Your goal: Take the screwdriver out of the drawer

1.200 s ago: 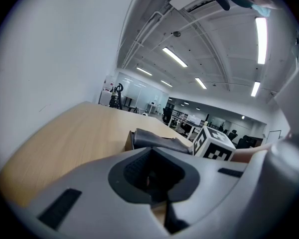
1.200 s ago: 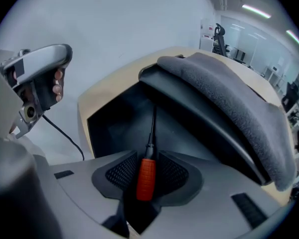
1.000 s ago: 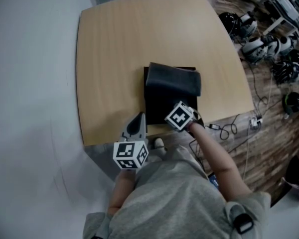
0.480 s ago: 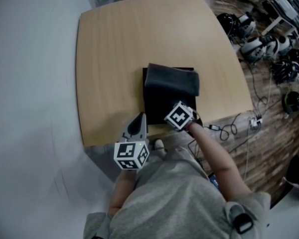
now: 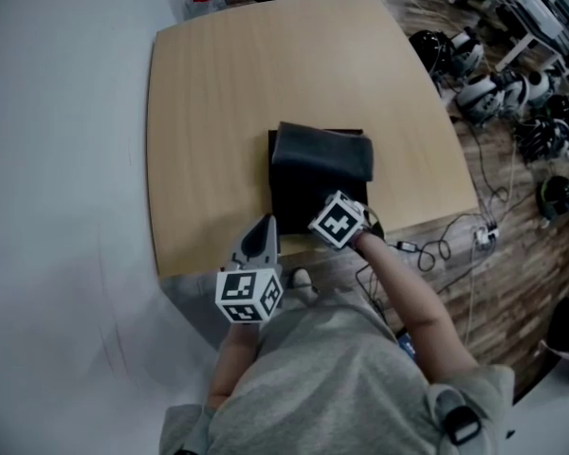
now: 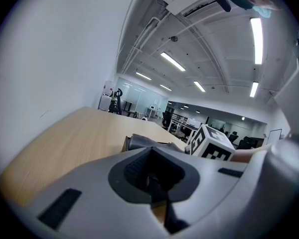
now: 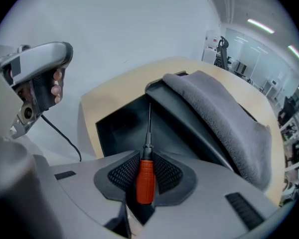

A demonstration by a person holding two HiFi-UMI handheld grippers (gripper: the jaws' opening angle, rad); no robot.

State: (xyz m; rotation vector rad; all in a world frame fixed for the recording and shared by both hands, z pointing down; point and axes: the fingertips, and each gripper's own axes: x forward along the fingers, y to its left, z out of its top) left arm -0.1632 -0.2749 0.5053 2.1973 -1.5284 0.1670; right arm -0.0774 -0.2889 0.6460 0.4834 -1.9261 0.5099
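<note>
A black drawer box stands at the near edge of the wooden table, with a grey cloth draped over its top. In the right gripper view the drawer is pulled open. My right gripper points steeply down over it, shut on the orange handle of the screwdriver. The screwdriver's thin shaft reaches forward over the drawer's inside. In the head view the marker cube hides those jaws. My left gripper hovers at the table's edge, left of the box, shut and holding nothing.
Cables trail off the table's near right corner. Headsets and other gear lie on the wood floor to the right. A pale wall runs along the table's left side. The person's grey-clad body fills the bottom of the head view.
</note>
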